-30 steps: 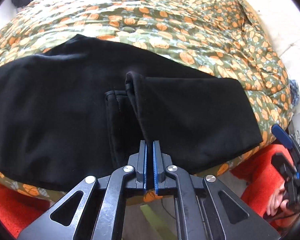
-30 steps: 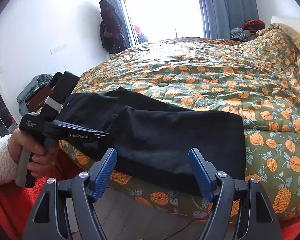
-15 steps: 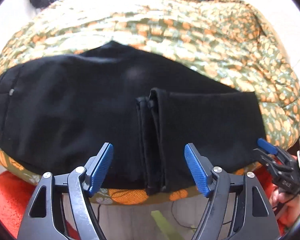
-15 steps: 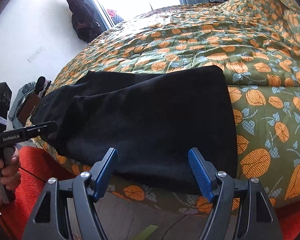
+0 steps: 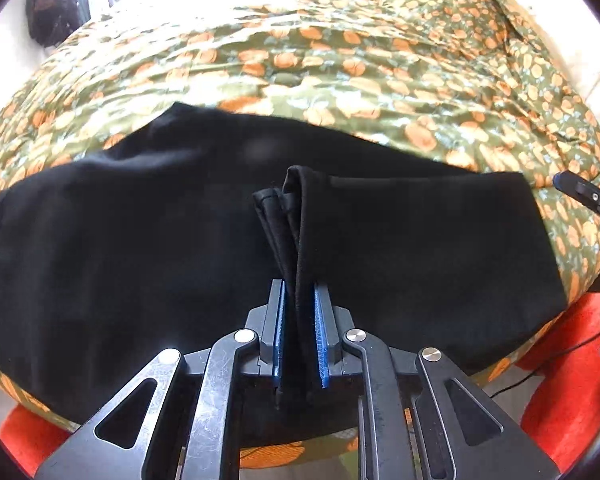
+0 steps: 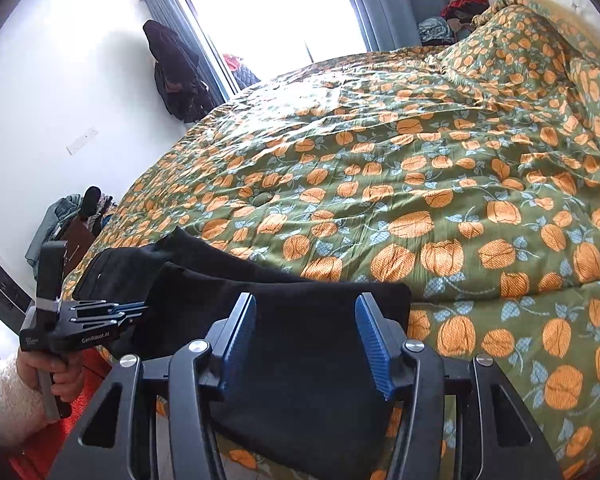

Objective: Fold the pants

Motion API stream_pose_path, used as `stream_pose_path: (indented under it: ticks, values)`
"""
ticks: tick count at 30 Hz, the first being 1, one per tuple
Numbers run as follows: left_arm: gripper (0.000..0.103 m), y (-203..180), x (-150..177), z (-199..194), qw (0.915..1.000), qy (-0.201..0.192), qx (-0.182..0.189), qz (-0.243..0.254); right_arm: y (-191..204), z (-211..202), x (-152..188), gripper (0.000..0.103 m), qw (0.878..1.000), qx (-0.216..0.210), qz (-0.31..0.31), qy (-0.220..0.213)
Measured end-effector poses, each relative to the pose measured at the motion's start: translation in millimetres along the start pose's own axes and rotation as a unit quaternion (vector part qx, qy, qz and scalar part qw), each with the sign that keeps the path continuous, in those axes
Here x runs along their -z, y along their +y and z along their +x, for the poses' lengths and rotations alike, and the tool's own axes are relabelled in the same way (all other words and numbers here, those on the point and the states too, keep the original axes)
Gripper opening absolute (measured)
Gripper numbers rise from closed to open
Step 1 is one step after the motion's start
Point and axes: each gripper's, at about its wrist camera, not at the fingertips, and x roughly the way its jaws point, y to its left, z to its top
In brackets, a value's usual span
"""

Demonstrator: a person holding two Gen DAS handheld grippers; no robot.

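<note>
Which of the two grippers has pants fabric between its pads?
The left gripper: its jaws are closing on the black pants' bunched hem edges. The right gripper, also closing, pinches nothing yet.

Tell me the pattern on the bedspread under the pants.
The bedspread is olive green, printed with orange pumpkins and pale blue leaves; the right wrist view shows it best.
</note>
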Motion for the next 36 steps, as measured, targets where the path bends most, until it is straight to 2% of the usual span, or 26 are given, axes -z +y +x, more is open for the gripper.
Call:
stream_pose_path:
  ticks: [1,2,3,4,5,7,11,13,14,16,18,20,21,23,25,27,29,30,32,36]
  values:
    - [0.023,-0.1,2.5,3.8,1.0,0.003,-0.005,-0.001,-7.4,19.2,2.6,0.051,1.0,-0.005,0.012,0.026]
    - [0.027,-0.1,0.2,4.7,1.0,0.003,-0.006,-0.004,-15.9,43.4,9.1,0.051,0.997,-0.006,0.027,0.07]
    - [0.028,-0.5,2.1,4.8,0.9999,-0.001,-0.002,-0.011,-23.3,63.2,18.7,0.048,0.994,0.004,0.035,0.105]
    - [0.031,0.5,2.0,3.1,0.9998,0.0,0.003,-0.018,-25.4,72.1,25.3,0.044,0.993,0.015,0.028,0.112]
    - [0.034,1.0,1.0,1.8,0.9997,0.002,0.007,-0.023,-22.1,68.5,27.0,0.039,0.995,0.027,0.012,0.099]
    - [0.047,5.2,8.3,-1.5,0.9994,0.001,0.01,-0.032,-12.1,46.9,23.0,0.039,0.997,0.036,0.007,0.073]
    - [0.059,14.2,21.4,-8.0,0.9988,-0.004,0.012,-0.047,23.4,-8.1,27.3,0.039,0.999,0.015,-0.036,0.029]
    - [0.067,19.1,25.2,-5.7,0.9984,0.0,0.008,-0.056,34.3,-11.5,46.0,0.042,0.999,-0.009,-0.027,0.043]
    - [0.067,22.0,27.1,-6.8,0.9982,0.001,0.01,-0.06,36.3,-1.4,59.4,0.049,0.997,-0.02,-0.019,0.071]
    - [0.068,27.3,29.4,-14.8,0.9975,0.007,0.018,-0.068,38.3,29.3,87.2,0.051,0.991,0.006,-0.028,0.128]
    - [0.069,40.1,32.5,-32.5,0.9968,0.002,0.011,-0.079,42.1,29.3,94.6,0.052,0.994,0.022,-0.029,0.104]
    - [0.078,65.2,38.1,-55.4,0.9942,-0.02,0.001,-0.106,50.7,16.3,87.5,0.058,0.997,0.014,-0.029,0.073]
    - [0.083,85.3,42.1,-67.2,0.9907,-0.035,-0.005,-0.131,54.8,9.9,84.7,0.061,0.998,0.007,-0.035,0.055]
    - [0.084,129.6,50.0,-83.4,0.9785,-0.052,-0.017,-0.199,60.3,3.4,82.6,0.061,0.998,0.013,-0.05,0.033]
    - [0.084,183.3,63.7,-94.2,0.9554,-0.063,-0.02,-0.288,58.6,5.8,84.7,0.061,0.998,0.008,-0.044,0.036]
    - [0.081,232.9,82.2,-99.9,0.924,-0.072,-0.018,-0.375,54.8,10.3,89.6,0.061,0.999,0.006,-0.032,0.042]
    - [0.076,269.6,96.3,-99.8,0.9009,-0.078,-0.01,-0.427,54.1,11.1,90.8,0.061,0.998,0.009,-0.032,0.049]
    - [0.069,282.6,101.6,-97.8,0.8931,-0.078,-0.007,-0.443,53.3,10.4,92.6,0.061,0.998,0.009,-0.032,0.049]
    - [0.065,300.4,107.2,-90.4,0.8835,-0.075,0.01,-0.462,52.6,8.2,93.3,0.061,0.998,0.009,-0.03,0.045]
    - [0.063,317.0,113.8,-65.3,0.875,-0.055,0.024,-0.48,52.0,7.6,92.1,0.061,0.999,0.009,-0.028,0.041]
